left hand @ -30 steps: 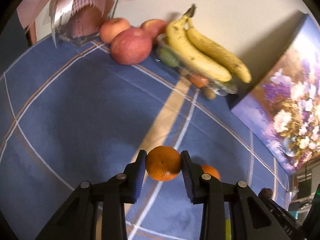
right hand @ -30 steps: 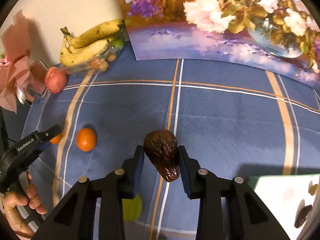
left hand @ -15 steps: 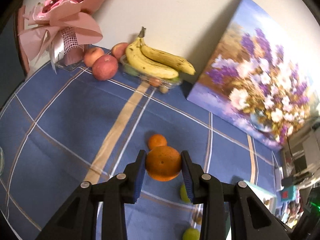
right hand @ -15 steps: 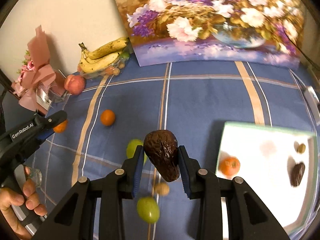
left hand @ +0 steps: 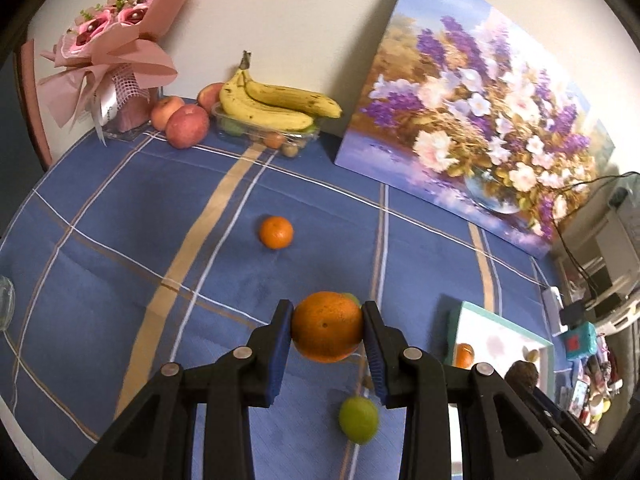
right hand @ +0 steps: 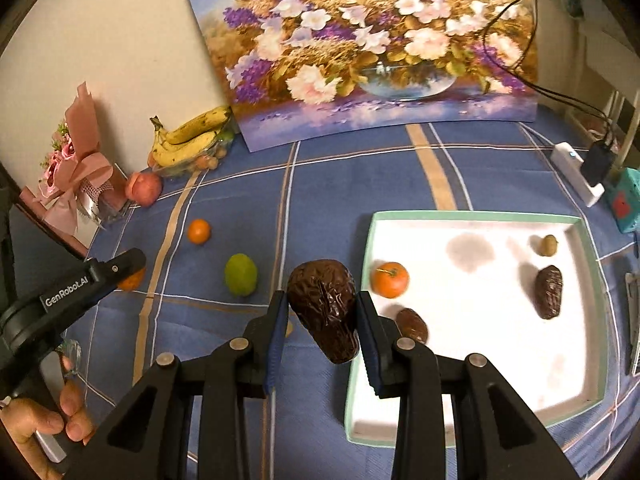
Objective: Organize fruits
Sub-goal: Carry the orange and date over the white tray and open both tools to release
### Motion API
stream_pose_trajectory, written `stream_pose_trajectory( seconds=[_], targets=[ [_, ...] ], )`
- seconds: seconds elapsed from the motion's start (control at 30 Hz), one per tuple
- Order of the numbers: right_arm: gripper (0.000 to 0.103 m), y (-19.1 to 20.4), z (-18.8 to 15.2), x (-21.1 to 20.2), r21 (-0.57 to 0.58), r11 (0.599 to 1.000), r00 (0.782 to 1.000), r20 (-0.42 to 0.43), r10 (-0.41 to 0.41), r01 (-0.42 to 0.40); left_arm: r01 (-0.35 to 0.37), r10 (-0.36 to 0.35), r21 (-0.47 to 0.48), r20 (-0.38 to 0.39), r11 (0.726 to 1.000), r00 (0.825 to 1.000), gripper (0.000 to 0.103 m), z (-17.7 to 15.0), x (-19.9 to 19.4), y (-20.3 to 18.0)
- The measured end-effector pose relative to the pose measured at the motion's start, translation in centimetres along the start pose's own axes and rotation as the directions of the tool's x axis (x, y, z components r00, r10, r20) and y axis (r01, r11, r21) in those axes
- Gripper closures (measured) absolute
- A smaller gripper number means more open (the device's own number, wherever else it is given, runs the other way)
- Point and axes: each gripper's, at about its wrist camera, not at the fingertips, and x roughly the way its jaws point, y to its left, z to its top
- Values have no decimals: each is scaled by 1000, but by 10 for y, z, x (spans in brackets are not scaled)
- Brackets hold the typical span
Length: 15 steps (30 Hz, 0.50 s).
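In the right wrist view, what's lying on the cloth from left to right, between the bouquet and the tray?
Bouquet → red apple → small orange → green fruit → white tray.

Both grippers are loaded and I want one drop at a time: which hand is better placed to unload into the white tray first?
Right. The right gripper, shut on the dark wrinkled fruit, hangs at the white tray's near-left edge. The left gripper, shut on an orange, is farther out over the blue cloth.

Tray [right hand: 472,214] centre bare — lime [right hand: 240,274], tangerine [right hand: 199,231] prob. obstruct left.
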Motion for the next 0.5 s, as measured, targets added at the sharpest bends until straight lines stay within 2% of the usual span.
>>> stream_pose_trajectory(
  seconds=[0.27, 0.5],
  targets=[
    [67, -21, -7, 1, 32, 999, 1000, -10, 18, -18, 35, -35, 26, -6, 999, 999, 66, -8, -5, -18],
    [67, -39, -7, 4, 46, 999, 1000, -13, -23, 23, 61, -57, 62, -65, 996, 996, 66, -20, 9, -39]
  ],
)
